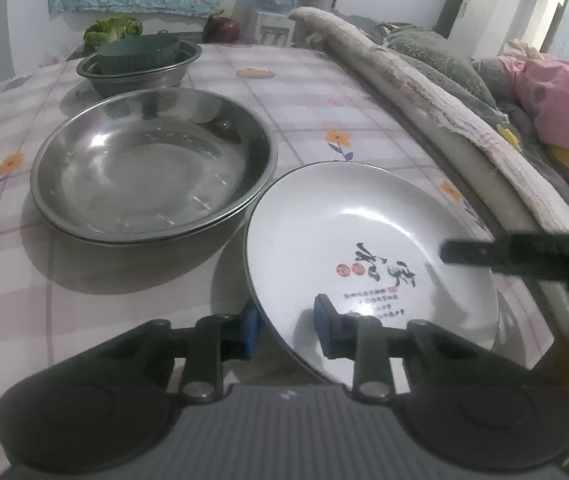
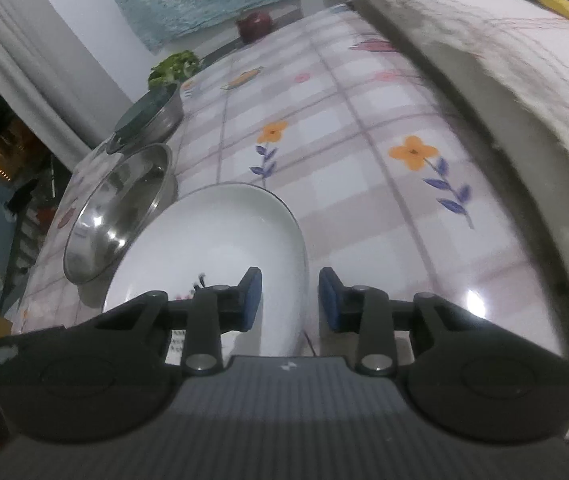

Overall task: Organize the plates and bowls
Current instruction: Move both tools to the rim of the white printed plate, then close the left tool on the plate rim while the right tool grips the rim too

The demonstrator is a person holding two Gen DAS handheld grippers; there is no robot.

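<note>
White plate [image 1: 364, 216] w/ black calligraphy and red seals sits at the near right of the surface [image 1: 124, 292], which is covered by a checked floral cloth. The plate is tilted: left edge raised off the cloth, face angled up and toward the right. It's round, so no real long axis; the print reads upright from the near side.

Left gripper [image 1: 286, 330] straddles the plate's near-left rim, one blue pad under/outside the rim, the other on the inner face. Pads look clamped on the rim, grasping the plate. Right gripper [image 2: 290, 296] straddles the plate's right rim in the right wrist view, left pad over the white inside, right pad outside over the cloth. A gap shows beside the rim, so can't tell if it's actually pinching. In the left wrist view a dark finger of it reaches in over the plate from the right.

Just left of the plate, nearly touching: large steel basin [image 1: 152, 168], mouth up. Farther back, a smaller steel bowl [image 1: 140, 68] w/ a dark green bowl [image 1: 138, 54] inside. Broccoli [image 1: 112, 32] and a red onion [image 1: 222, 29] at the far edge. Rolled blanket [image 1: 424, 96] runs along the right side.
</note>
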